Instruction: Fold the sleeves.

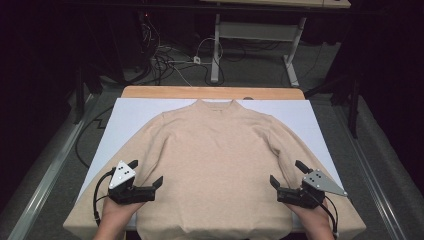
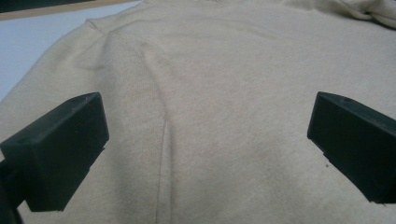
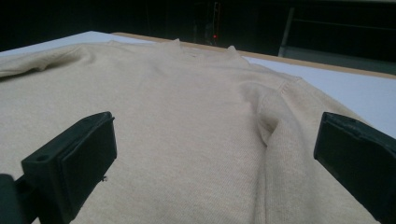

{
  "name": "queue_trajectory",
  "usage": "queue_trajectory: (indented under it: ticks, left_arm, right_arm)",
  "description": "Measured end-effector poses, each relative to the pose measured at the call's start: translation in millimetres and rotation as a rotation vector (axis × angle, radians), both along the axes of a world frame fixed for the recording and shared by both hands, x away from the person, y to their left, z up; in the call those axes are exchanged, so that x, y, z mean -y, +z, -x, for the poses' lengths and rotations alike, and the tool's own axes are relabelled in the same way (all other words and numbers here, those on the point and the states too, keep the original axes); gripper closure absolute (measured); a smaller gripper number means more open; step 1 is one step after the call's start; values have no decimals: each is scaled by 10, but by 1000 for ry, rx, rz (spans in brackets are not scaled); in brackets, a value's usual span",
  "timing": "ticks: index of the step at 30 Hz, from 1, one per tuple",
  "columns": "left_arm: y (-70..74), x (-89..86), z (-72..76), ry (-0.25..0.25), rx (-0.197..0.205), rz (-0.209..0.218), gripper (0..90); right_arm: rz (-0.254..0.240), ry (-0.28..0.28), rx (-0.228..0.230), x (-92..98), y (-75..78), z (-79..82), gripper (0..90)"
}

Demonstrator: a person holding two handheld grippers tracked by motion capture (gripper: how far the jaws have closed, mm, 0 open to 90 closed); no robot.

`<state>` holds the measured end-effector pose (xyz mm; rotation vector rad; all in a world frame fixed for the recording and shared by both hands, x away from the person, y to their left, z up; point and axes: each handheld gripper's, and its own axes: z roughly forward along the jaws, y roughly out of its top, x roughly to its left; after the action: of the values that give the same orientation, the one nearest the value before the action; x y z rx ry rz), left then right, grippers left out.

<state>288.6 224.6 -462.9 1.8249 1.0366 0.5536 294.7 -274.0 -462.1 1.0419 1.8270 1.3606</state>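
Both the left tool point(image 1: 149, 173) and right tool point(image 1: 288, 173) hover wide open, empty, over the flat beige knitted sweater point(image 1: 215, 160) on the white-covered tabletop point(image 1: 130, 112).

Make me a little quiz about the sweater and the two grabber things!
1. True or false: the beige sweater lies spread flat on the white sheet, its collar pointing away from the person.
2. How do the jaws of the left gripper and the right gripper stand? A) open, gripping nothing B) both clamped on a sleeve C) one open, one shut
3. Fill in: each gripper hovers over the seam where a ____ meets the body.

Key:
1. True.
2. A.
3. Sleeve.
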Motion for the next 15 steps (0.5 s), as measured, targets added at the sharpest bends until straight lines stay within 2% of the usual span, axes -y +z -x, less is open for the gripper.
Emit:
queue_trajectory:
  ticks: [2,4,8,12,15]
  left_arm:
    - [7,0,8,0,6,12,0]
    - [4,2,11,-6,-4,26,0]
    - [7,14,25,-14,-2,17,0]
    - [19,-6,27,-9,-15,27,0]
    - [50,-62,38,11,-16,30,0]
  right_arm:
    - [-9,-2,7,6,27,26,0]
    - [-21,-5,11,23,45,52,0]
    - [-20,-14,11,40,56,74,0]
    - [-21,-11,10,50,60,70,0]
    - [-28,-13,1,53,54,68,0]
